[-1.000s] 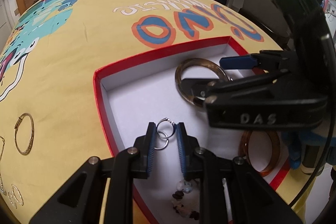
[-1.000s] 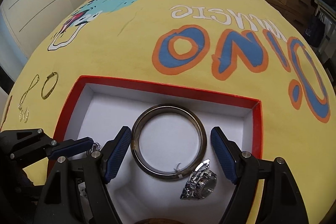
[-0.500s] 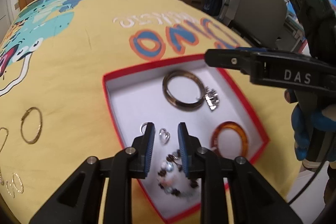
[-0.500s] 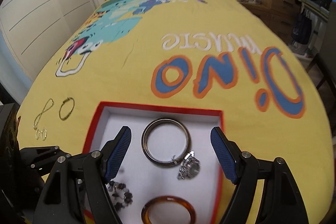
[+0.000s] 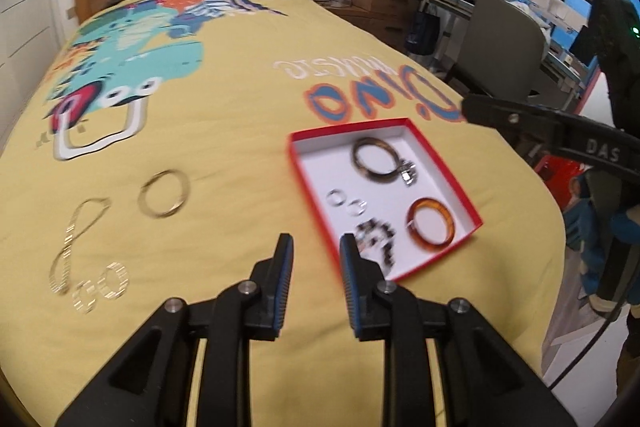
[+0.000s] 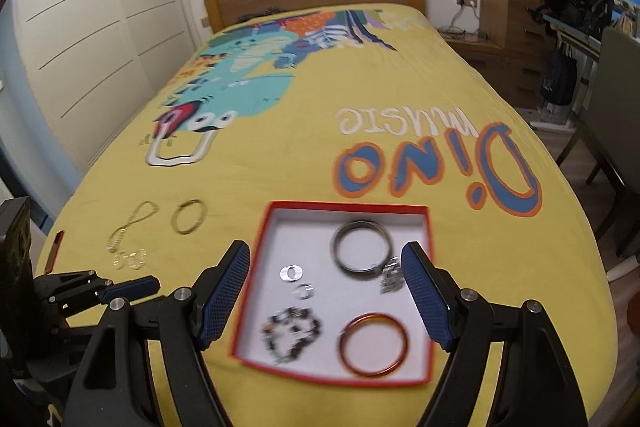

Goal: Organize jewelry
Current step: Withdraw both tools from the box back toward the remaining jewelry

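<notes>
Both grippers empty above the bed — left gripper (image 5: pixel 316 247) narrow, right gripper (image 6: pixel 326 291) wide; next, the gold bangle (image 5: pixel 164 193) lying left of the box (image 5: pixel 444 163) — pinch its rim.

Red-rimmed white box (image 6: pixel 427 291) holds an orange bangle (image 6: pixel 374 349); yellow bedspread (image 6: pixel 304 147).

Bright even light, motion blur, fisheye-bent edges.

A red-rimmed box (image 6: pixel 427 291) holds two bangles, rings and beads (blurred); gold pieces (image 5: pixel 163 193) lie on the bedspread.
</notes>
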`<state>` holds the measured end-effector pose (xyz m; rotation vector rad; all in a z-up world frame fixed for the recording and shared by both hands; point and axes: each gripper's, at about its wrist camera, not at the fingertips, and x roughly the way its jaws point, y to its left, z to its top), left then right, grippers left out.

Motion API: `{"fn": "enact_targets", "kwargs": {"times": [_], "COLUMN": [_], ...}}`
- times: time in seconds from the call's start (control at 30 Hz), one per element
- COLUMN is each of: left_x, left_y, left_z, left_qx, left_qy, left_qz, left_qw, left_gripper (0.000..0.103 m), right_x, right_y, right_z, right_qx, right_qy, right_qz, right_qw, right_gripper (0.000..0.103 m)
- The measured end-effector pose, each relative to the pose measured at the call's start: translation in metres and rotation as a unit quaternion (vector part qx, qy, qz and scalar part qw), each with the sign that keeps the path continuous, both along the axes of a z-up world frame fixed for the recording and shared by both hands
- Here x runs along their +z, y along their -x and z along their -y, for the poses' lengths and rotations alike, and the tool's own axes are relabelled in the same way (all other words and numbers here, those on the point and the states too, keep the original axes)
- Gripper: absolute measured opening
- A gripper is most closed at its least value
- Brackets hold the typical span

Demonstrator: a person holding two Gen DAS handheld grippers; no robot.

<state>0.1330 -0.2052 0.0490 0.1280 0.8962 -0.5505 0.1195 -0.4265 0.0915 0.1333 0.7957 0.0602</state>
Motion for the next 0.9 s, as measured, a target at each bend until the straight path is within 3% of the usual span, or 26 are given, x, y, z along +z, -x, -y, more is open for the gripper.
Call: {"fn": "enact_targets", "kwargs": {"times": [0.43, 0.67, 0.9], "left_x": [0.015, 0.004, -0.02], "left_y": [0.045, 0.056, 0.048], "left_z": [-0.162, -0.235, -0.262], "left_qx": [0.115, 0.169, 0.196], "left_qy": [-0.007, -0.003, 0.007], "left_qz": [0.022, 0.015, -0.007], "left_qw": [0.9931, 0.9854, 0.9805], "left_gripper": [0.023, 0.023, 0.023], "right_x": [0.03, 0.021, -0.007], "right_y": [0.047, 0.049, 0.039], "right_z": [-0.106, -0.149, -0.183], "right_qx": [0.068, 0.097, 0.126], "right_qy": [0.001, -0.006, -0.009], "right_qz": [0.03, 0.023, 0.003], "right_qw": [0.997, 0.995, 0.992], "right_gripper": [0.072, 0.069, 0.062]}}
